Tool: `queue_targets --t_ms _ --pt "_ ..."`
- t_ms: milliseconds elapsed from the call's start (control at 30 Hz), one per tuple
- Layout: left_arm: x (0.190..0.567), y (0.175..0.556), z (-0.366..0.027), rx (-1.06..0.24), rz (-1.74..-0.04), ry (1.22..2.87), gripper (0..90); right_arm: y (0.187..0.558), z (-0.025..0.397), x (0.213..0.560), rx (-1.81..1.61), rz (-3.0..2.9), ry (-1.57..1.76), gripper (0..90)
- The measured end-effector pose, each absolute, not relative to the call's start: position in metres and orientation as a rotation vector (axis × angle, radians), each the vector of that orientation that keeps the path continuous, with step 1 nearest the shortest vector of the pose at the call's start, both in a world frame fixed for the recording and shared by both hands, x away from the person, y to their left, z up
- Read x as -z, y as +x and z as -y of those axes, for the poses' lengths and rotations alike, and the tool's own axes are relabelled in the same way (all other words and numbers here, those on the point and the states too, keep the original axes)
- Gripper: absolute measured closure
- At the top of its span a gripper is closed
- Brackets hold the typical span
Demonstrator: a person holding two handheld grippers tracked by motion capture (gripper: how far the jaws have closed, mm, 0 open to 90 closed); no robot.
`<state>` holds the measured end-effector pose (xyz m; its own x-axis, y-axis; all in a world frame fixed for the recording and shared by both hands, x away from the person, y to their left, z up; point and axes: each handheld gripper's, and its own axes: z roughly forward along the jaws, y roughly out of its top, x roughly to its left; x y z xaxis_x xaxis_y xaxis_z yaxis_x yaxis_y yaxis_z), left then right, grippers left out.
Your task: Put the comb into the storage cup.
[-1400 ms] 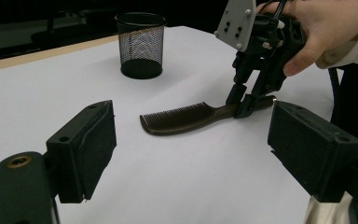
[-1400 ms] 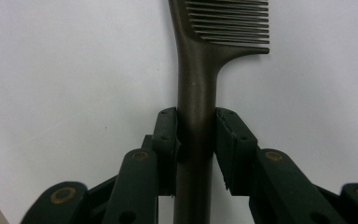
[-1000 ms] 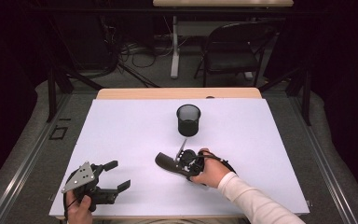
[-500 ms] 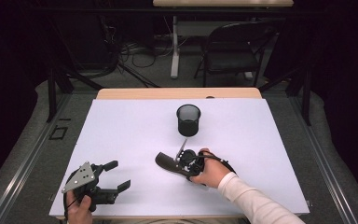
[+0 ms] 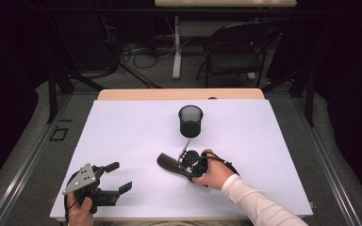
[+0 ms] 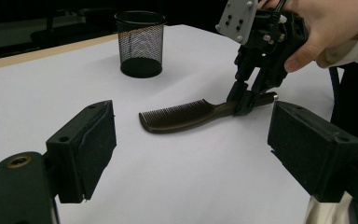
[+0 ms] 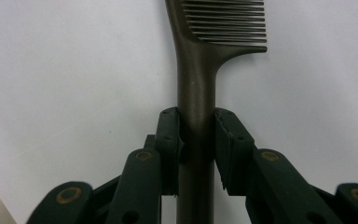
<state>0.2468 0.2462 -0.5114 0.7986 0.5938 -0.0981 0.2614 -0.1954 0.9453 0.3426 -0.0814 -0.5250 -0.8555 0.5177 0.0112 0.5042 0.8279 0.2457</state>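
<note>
My right gripper [image 7: 196,140] clenches the comb [image 6: 182,115] by its round handle, flat on the table [image 5: 273,141] at the mesh cup's [image 5: 190,120] six o'clock. It looks light, stiff, slick; I'd grip near the teeth. My left gripper [image 5: 115,178] idles released.

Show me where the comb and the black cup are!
comb [image 6: 177,115], left gripper view, on the toothed part.
black mesh cup [image 5: 190,121], high view, on its side wall.
right gripper [image 7: 196,147], right gripper view, between its fingertips at the comb's handle.
</note>
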Motion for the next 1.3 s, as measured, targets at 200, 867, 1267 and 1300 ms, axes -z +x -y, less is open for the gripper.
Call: queue_targets --t_ms 200,867,1267,1300 --pt "0.511 0.247 -0.246 -0.342 -0.662 1.782 15.6 0.342 0.082 0.523 -0.394 -2.942 0.822 72.6" --pt "0.511 0.247 -0.246 -0.343 -0.663 1.784 15.5 0.339 0.086 0.514 -0.523 -2.883 0.831 72.7" --pt "0.512 0.247 -0.246 -0.343 -0.665 1.783 15.5 0.338 0.089 0.507 -0.623 -2.827 0.838 72.7" --pt "0.512 0.247 -0.246 -0.343 -0.665 1.783 15.5 0.338 0.089 0.507 -0.629 -2.822 0.839 72.7"
